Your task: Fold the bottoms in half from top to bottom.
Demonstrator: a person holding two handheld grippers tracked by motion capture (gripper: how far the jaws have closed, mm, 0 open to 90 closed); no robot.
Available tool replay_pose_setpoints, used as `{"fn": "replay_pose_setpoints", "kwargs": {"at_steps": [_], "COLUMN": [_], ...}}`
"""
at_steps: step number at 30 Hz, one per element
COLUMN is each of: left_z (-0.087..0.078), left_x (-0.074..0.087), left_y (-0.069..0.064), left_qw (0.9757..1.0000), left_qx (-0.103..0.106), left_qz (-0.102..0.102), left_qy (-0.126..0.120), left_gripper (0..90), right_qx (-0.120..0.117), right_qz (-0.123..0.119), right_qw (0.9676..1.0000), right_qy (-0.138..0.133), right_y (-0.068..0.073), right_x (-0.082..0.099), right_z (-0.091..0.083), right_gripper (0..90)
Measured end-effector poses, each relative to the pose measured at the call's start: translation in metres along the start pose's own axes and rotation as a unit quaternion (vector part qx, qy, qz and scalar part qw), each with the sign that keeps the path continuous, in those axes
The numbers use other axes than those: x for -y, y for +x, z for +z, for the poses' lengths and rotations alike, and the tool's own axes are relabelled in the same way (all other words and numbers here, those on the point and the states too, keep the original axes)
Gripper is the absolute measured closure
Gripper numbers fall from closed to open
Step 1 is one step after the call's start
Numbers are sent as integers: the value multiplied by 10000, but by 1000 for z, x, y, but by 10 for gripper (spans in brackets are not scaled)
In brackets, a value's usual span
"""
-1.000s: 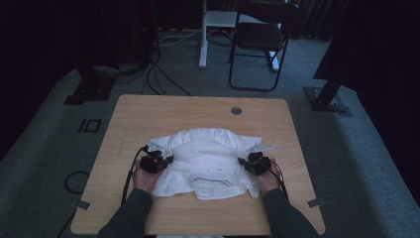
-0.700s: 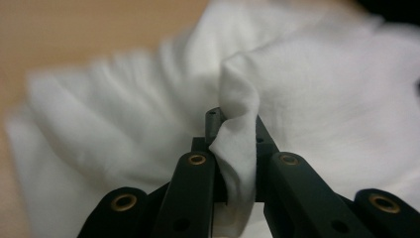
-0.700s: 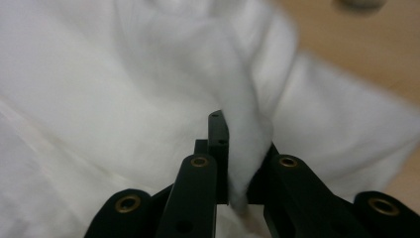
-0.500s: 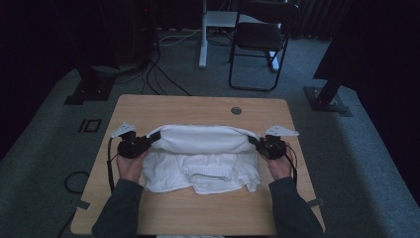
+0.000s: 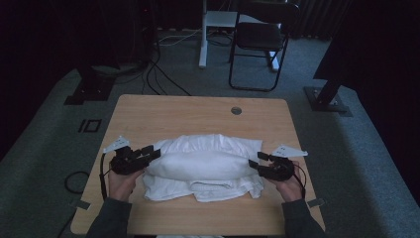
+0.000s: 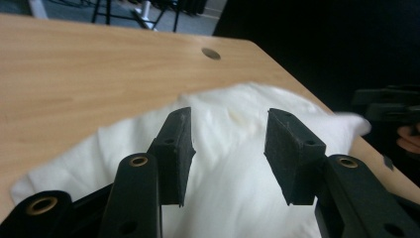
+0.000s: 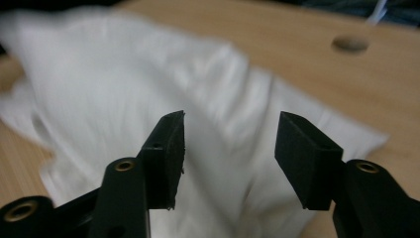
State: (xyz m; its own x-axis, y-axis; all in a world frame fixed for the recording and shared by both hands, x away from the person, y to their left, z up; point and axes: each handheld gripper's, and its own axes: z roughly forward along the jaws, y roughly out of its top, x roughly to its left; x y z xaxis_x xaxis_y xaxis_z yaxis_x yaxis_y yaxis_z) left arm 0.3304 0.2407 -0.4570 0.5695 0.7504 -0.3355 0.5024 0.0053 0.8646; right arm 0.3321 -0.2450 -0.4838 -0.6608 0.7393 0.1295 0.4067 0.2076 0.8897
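Fold looks partly done — the white garment (image 5: 203, 168) sits mid-table, slightly toward 6 o'clock, its far half doubled over into a puffy roll on top of the flat lower layer. Left to do, by my read: flatten that roll and fold the sides in.

Left gripper (image 5: 151, 152) is at the roll's 9 o'clock end, right gripper (image 5: 258, 160) at its 3 o'clock end — both pointing inward, level, hands under them. Jaws on both have just been opening: spread, cloth behind them, nothing pinched. Table (image 5: 198, 111) bare beyond 12 o'clock.
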Motion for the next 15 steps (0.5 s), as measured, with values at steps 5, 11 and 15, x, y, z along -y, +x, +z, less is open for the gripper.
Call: {"fn": "replay_pose_setpoints", "kwargs": {"at_steps": [5, 11, 15], "left_z": [34, 86, 90], "left_x": [-16, 13, 54], "left_y": [-26, -41, -46], "left_qw": [9993, 9927, 9857], "left_qx": [-32, 96, 462], "left_qz": [163, 185, 176], "left_qy": [335, 1184, 1611], "left_gripper": [616, 660, 684], "right_qx": [264, 263, 147], "right_qz": [-69, -295, -347], "right_qw": [9996, 9979, 9940], "right_qy": [-58, 514, 1026], "right_y": [17, 38, 51], "right_x": [-31, -32, 6], "right_z": [21, 69, 78], "right_gripper": [509, 505, 527]}}
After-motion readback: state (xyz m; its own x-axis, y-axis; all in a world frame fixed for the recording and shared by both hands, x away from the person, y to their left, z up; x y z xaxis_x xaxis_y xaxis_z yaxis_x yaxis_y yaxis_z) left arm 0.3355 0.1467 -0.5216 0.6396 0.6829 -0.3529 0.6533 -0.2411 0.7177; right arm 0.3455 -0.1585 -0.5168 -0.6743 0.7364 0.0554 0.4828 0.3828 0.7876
